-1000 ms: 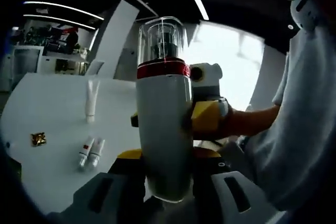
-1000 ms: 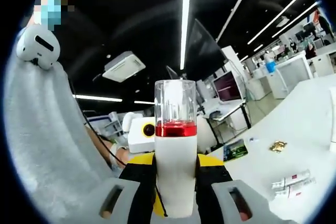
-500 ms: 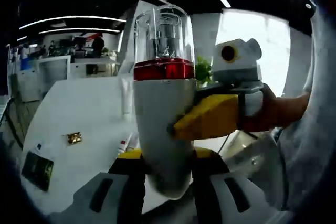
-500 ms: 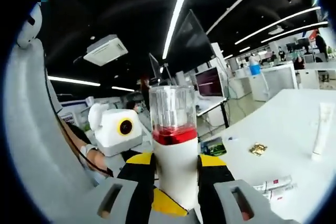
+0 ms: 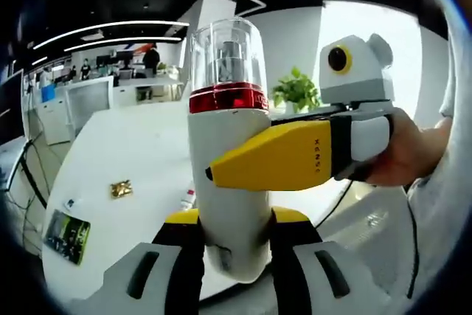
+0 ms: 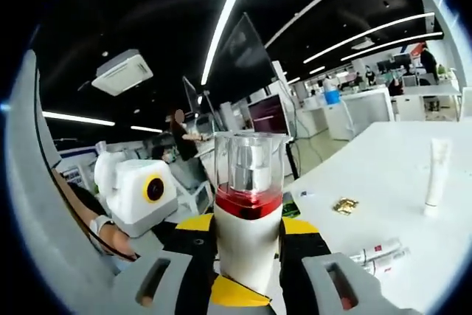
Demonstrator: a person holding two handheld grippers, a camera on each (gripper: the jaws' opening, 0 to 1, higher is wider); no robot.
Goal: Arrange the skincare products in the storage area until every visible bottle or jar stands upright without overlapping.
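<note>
Left gripper view: the left gripper (image 5: 234, 245) clamps a white bottle (image 5: 230, 182), upright between its jaws, with red band and clear cap; the right gripper (image 5: 276, 158) pinches its side.

Right gripper view: the right gripper's jaws squeeze the same bottle above the white table (image 6: 383, 182).

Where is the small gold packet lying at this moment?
The gold packet lies flat on the white table, left of the held pump bottle in the left gripper view, near a dark green card.

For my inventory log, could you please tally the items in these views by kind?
Pump bottle, held by both grippers: 1
Standing white tube: 1
Small lying tubes: 2
Gold packet: 1
Green card: 1
Total: 6
</note>
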